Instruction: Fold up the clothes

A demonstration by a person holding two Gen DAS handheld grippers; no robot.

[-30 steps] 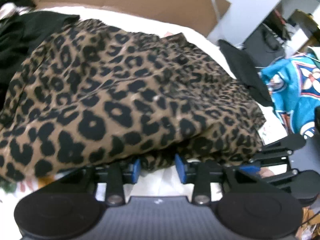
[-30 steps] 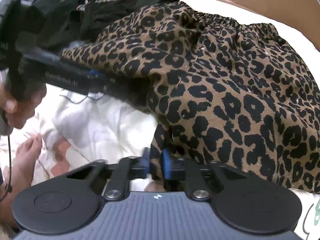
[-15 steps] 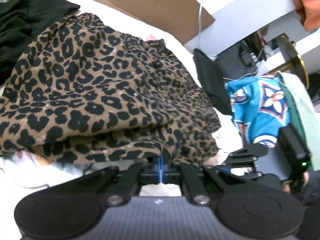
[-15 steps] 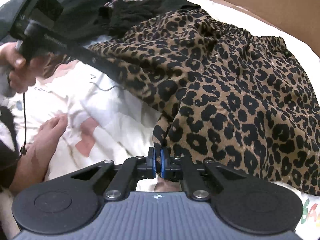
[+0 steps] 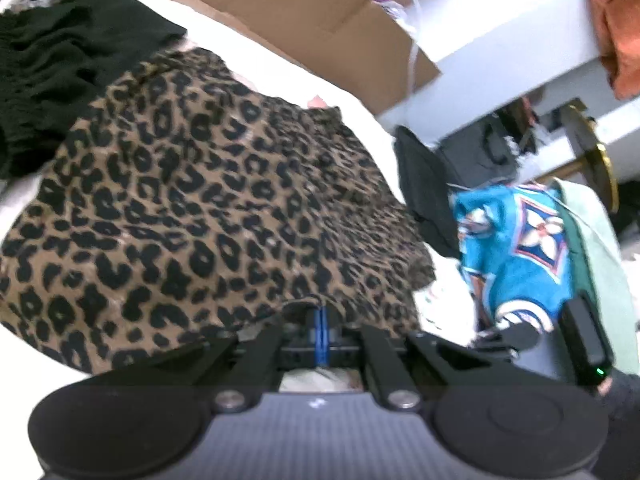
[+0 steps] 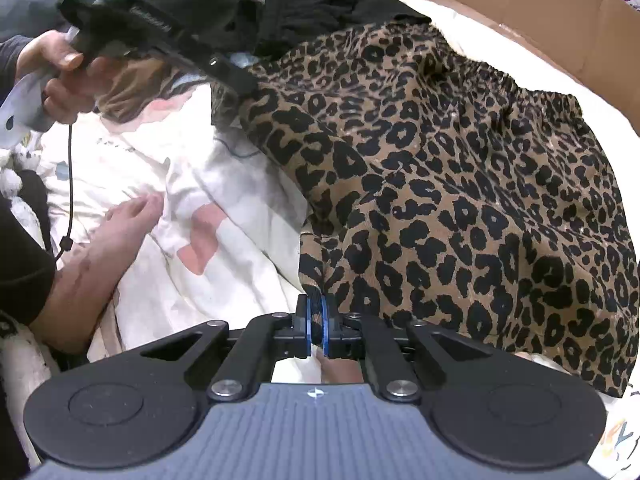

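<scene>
A leopard-print skirt [image 5: 200, 208] lies spread on a white bedsheet, its elastic waistband [image 6: 520, 92] at the far side. My left gripper [image 5: 321, 326] is shut on the skirt's near hem, and cloth bulges over its blue pads. In the right wrist view that same left gripper [image 6: 240, 80] shows at the upper left, held by a hand, pinching the skirt's left corner. My right gripper [image 6: 316, 330] is shut on the other hem corner of the skirt [image 6: 460, 200], with dark cloth pinched between its blue pads. The held edge hangs raised off the sheet.
A black garment [image 6: 304, 4] lies heaped beyond the skirt. Brown cardboard [image 5: 280, 12] runs along the far edge. A blue patterned garment [image 5: 516, 248] and a black cloth [image 5: 424, 184] lie to the right. A person's bare limb [image 6: 120, 232] rests on the sheet [image 6: 224, 248].
The left jaws, open a second ago, have shut on the hem. The right jaws have closed tighter on their corner. Both grippers have risen, lifting the skirt's near edge.
</scene>
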